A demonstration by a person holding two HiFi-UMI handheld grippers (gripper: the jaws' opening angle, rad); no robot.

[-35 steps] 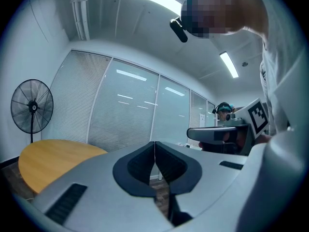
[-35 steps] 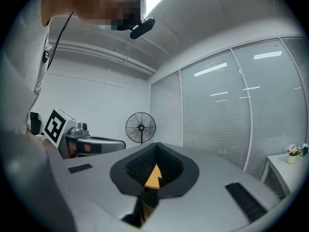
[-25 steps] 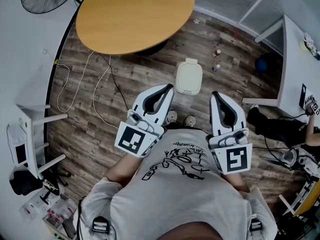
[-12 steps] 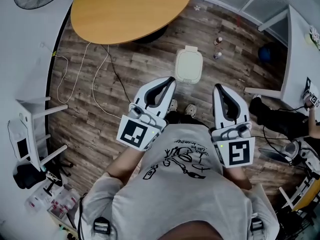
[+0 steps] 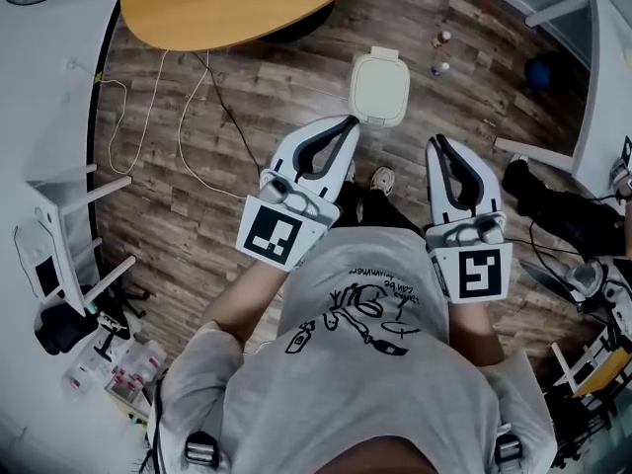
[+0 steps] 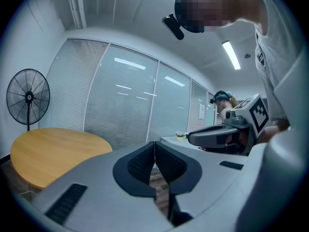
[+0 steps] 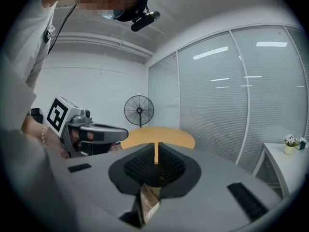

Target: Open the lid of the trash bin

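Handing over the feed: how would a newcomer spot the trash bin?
Find the round tan wooden table at the head view's top. Below its right edge stands a cream rounded-square plastic bin, lid shut, far bigger than the two small bottles nearby.

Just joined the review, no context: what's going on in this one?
A person stands on a wood floor with a gripper in each hand. A small white trash bin sits just ahead, its lid down. Neither gripper touches it. The left gripper has its jaws together and empty. The right gripper has just been opening, leaving a narrow gap with nothing in it. Opening the lid has not started.
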